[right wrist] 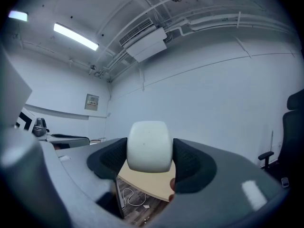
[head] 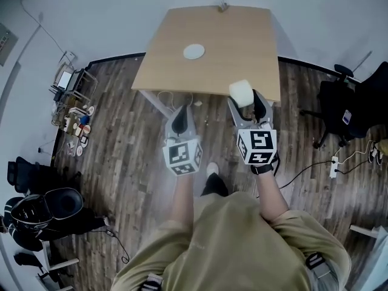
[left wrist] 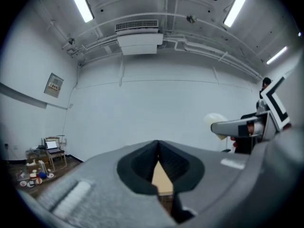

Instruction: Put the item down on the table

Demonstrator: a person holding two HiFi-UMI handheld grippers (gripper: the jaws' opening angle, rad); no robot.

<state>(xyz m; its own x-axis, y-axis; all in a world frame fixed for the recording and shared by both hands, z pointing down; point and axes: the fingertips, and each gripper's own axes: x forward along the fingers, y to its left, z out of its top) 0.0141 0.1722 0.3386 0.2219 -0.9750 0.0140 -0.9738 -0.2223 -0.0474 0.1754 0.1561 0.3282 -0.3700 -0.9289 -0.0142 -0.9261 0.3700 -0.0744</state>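
Note:
A white rounded item (head: 240, 92) (right wrist: 149, 146) sits squeezed between the dark pads of my right gripper (head: 245, 100) (right wrist: 149, 159), which is shut on it. The item hangs in the air just over the near edge of the wooden table (head: 230, 47), level with the gripper. My left gripper (head: 180, 116) (left wrist: 158, 148) is held beside it, short of the table's near edge, with its jaws shut and nothing between them. In the left gripper view the right gripper (left wrist: 240, 126) and the item (left wrist: 214, 120) show at the right. A flat white disc (head: 194, 51) lies mid-table.
A small object (head: 223, 5) stands at the table's far edge. A black office chair (head: 342, 111) is at the right, with a power strip and cables (head: 333, 165) on the wood floor. Low shelves with clutter (head: 76, 117) and dark bags (head: 48, 208) are at the left.

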